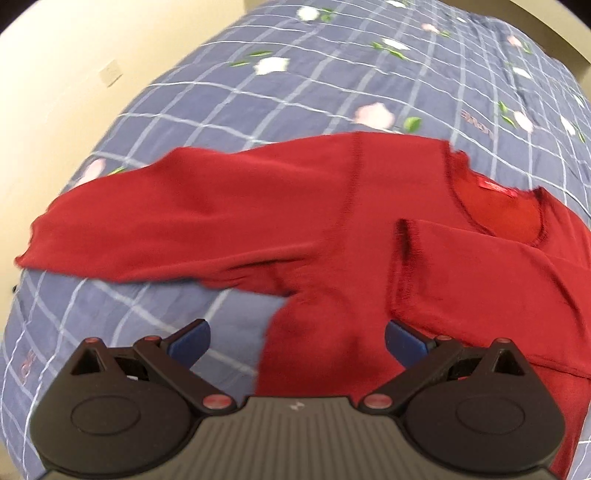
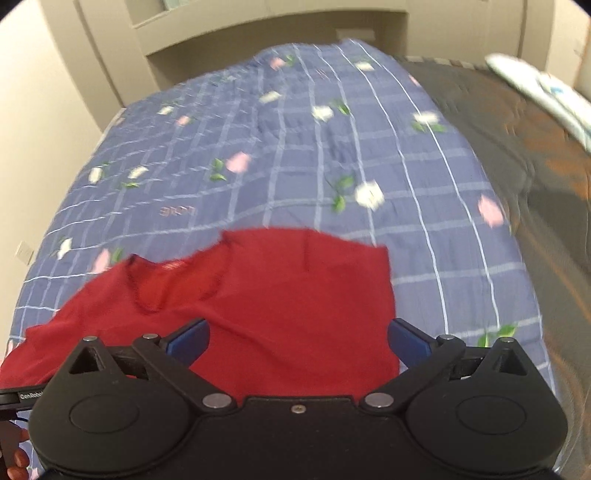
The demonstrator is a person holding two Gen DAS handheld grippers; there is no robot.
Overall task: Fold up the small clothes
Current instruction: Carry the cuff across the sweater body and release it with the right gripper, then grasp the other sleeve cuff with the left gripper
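The red sweater (image 1: 351, 229) lies ahead of both spread, empty grippers, left gripper (image 1: 297, 343) and right gripper (image 2: 297, 343); one sleeve folded in, the outstretched sleeve (image 1: 155, 221) likely needs pinching next

Bedroom in a home. A bed fills both views, covered by a blue-grey quilted bedspread (image 2: 369, 155) with a white grid pattern, printed pink and white flowers with green leaves, and small pink lettering. Plain cream-painted wall (image 1: 55, 92) runs along one side of the bed, carrying a pale square wall plate (image 1: 110, 73). At the head end, in the right wrist view, a beige built-in headboard unit with a recessed shelf (image 2: 240, 33). Beside the blue spread lies a dark brown patterned blanket (image 2: 535, 155), blurred, and a light printed fabric, perhaps a pillow (image 2: 546, 92), at the far corner. A red knit long-sleeved sweater (image 1: 332, 221) lies spread on the bedspread.
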